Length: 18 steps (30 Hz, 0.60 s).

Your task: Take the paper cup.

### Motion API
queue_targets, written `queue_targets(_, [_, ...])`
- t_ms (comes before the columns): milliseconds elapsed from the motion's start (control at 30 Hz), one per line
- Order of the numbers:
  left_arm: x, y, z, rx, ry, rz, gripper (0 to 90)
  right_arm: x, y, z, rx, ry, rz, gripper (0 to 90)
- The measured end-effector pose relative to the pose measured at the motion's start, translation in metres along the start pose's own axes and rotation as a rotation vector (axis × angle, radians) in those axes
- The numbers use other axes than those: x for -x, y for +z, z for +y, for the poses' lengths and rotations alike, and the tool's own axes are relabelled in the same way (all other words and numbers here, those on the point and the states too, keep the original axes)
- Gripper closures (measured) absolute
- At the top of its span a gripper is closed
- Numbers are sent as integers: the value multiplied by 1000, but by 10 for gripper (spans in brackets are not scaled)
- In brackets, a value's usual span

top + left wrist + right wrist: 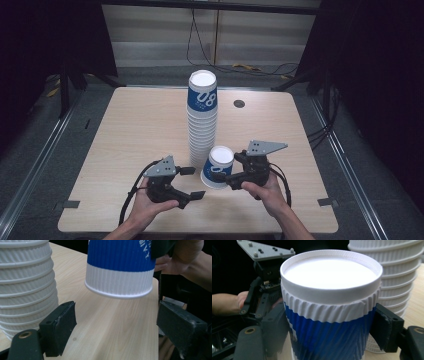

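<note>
A tall stack of upturned white ribbed cups (pixel 202 125), the top one banded in blue, stands mid-table. My right gripper (pixel 227 168) is shut on a single blue-and-white cup (pixel 217 168), upturned and tilted, just right of the stack's foot. In the right gripper view the pads (pixel 387 327) press the cup (pixel 329 315) from both sides, closed base on top. In the left gripper view that cup (pixel 120 267) hangs with its rim a little above the tabletop, the stack (pixel 25 285) at left. My left gripper (pixel 192 182) stands open before the cup, nothing between its fingers (pixel 58 330).
The light wooden table (pixel 135 135) has a round cable hole (pixel 239 103) right of the stack. Cables lie on the floor behind the table. Dark curtains and rails flank both sides. The other gripper's body (pixel 264 277) sits close behind the held cup.
</note>
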<state>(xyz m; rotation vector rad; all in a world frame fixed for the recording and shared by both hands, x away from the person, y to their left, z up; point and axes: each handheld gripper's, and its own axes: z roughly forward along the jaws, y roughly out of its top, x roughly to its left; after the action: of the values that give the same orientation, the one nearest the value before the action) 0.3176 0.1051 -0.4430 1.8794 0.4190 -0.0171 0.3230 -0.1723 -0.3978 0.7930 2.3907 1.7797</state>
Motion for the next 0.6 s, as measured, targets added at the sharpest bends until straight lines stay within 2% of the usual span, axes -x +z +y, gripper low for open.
queue_targets(100, [0, 2, 0, -27, 10, -16, 158, -1, 1, 1, 5, -1, 13, 249])
queue_targets(233, [0, 4, -1, -30, 0, -23, 157, -3, 3, 0, -2, -5, 26, 250])
queue_targets(600, [1, 4, 1, -16, 5, -46, 157, -8, 18, -5, -37, -3, 67, 249])
